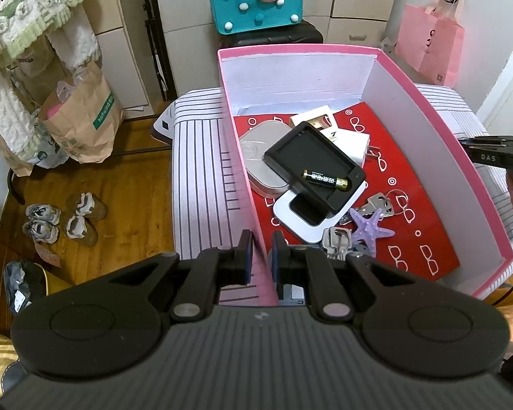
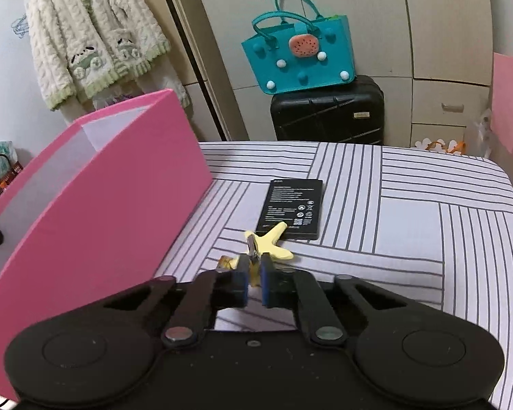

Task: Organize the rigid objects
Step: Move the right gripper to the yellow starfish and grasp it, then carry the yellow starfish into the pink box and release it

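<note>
- Left wrist view: left gripper [image 1: 260, 253] is pinching the near-left wall of the pink box [image 1: 427, 102], jaws closed on the rim. Inside, a battery [image 1: 326, 180] is sitting loose in a black tray [image 1: 313, 167] that's leaning on other stuff, so any tug on the wall could roll it off.
- Right wrist view: right gripper [image 2: 254, 282] is clamping just one arm of the yellow starfish [image 2: 268, 246], to the right of the box. That thin grip is looking sketchy; I think it could twist out on the lift. The flat black battery pack [image 2: 292, 210] is touching its far tip and might get dragged.

I see a pink box [image 1: 444, 130] lined red, a purple starfish [image 1: 371, 227], a yellow starfish [image 2: 270, 244], and grey-striped white bedding [image 2: 410, 205].
</note>
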Motion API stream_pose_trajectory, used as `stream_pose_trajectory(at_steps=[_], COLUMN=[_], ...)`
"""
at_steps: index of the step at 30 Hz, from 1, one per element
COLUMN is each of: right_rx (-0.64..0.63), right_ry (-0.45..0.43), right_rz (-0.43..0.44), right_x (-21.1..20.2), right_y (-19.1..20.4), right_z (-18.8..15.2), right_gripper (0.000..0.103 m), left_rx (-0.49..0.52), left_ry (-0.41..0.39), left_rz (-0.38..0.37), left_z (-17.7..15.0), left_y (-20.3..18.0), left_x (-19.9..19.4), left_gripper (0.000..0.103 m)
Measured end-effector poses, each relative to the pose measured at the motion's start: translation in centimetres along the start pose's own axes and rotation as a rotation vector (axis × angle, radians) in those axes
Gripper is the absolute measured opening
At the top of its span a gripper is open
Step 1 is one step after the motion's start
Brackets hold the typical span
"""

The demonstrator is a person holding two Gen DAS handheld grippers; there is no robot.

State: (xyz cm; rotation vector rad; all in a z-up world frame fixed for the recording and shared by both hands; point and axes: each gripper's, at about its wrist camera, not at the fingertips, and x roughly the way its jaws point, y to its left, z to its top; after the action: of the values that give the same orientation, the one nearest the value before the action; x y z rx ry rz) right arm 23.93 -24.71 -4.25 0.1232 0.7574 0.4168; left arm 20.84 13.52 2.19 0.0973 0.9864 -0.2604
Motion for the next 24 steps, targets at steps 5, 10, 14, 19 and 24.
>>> stream_pose_trajectory(at_steps=[5,10,14,19,24], right_rx=[-0.020,-0.052,-0.122,-0.233,-0.386], right_ry=[-0.016,-0.035,-0.035,-0.045,0.003], right_rz=[-0.024,-0.038,-0.080,-0.115,-0.126], right_x=[-1.5,-2.4,-1.6,-0.1,1.2], right_y=[0.9,1.6,1.8,2.3,3.3], right_z=[-0.3,-0.3,-0.5,-0.7,-0.4], right_gripper=[0.001,0.001,0.011,0.038,0.038], left_rx=[-0.001,-0.002,-0.005,-0.008,-0.007], left_ry=[0.000,-0.001,-0.001,0.003,0.009], left_rz=[-0.002,-0.003,-0.004,0.000,0.002], left_z=[0.0,0.0,0.0,0.1,0.2], left_y=[-0.1,-0.1,-0.1,0.0,0.0], left_x=[0.1,0.1,0.0,-0.1,-0.1], left_gripper=[0.011,0.011,0.011,0.011,0.011])
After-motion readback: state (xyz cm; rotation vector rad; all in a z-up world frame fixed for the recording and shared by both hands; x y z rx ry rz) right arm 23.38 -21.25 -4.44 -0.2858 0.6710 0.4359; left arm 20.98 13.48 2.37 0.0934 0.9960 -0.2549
